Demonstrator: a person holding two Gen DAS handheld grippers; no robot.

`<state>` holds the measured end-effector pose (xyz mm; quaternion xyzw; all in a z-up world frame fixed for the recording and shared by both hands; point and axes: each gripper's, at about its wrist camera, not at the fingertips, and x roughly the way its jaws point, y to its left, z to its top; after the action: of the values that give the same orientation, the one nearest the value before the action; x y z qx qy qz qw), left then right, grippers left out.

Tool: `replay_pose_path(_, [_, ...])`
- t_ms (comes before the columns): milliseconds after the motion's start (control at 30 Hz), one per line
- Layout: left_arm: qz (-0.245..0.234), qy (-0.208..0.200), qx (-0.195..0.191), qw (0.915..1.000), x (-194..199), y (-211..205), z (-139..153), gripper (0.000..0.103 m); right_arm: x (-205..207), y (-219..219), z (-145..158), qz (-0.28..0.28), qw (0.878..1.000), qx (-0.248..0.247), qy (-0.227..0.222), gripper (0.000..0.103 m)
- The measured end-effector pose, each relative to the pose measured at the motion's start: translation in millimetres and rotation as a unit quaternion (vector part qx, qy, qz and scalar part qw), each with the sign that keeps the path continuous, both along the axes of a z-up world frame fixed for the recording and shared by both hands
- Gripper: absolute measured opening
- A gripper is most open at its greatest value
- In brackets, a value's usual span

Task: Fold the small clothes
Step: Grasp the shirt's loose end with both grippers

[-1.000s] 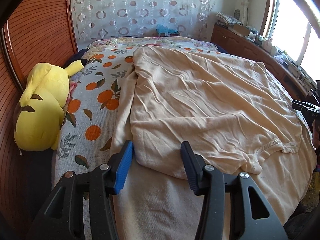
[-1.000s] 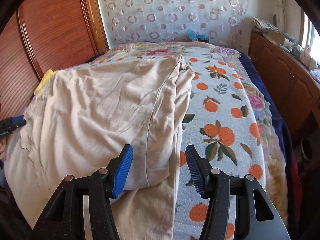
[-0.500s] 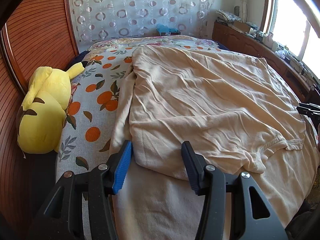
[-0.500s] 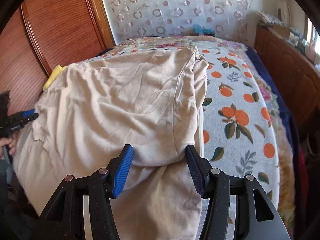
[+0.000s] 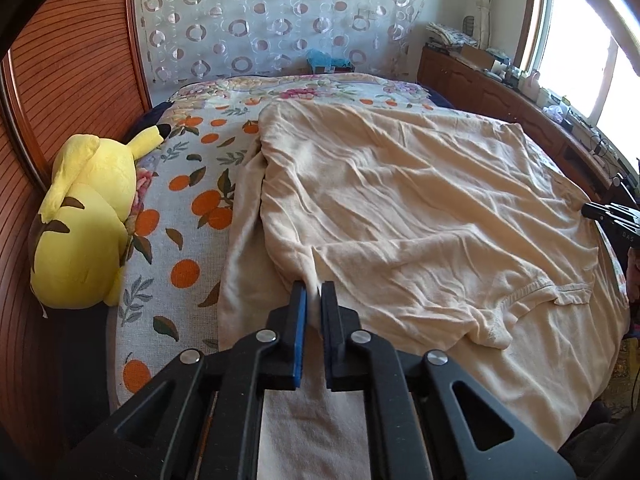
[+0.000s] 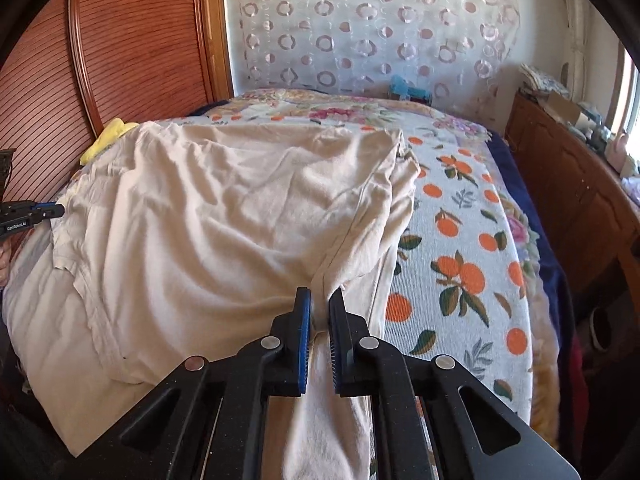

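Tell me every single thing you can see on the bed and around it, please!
shirt: one, cream, spread over the bed, partly folded.
bedspread: one, white with oranges and flowers, under the shirt.
plush toy: one, yellow, lying at the bed's edge by the wooden wall.
curtain: one, sheer white with rings, behind the bed.
wooden cabinet: one, brown, along the window side, with clutter on top.
blue thing: one, at the far end of the bed; too small to tell.
left tongs: black with blue pads, pinching the shirt's near edge.
right tongs: the same, pinching the other near corner.
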<state>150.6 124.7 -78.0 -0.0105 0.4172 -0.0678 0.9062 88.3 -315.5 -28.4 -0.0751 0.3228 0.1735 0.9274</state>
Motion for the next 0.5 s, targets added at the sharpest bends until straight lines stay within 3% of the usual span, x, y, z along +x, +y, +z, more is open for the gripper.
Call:
replay_pose_path(200, [-0.012, -0.018, 0.002, 0.9998, -4, -1, 15, 0.004, -12, -4, 15, 0.007, 0.999, 0.009, -0.031, 0.008])
replay_pose_path(500, [-0.002, 0.004, -0.005, 1.0, 0, 0, -4, 0.004, -11, -1, 6, 0.007, 1.0, -0.014, -0.027, 0.008])
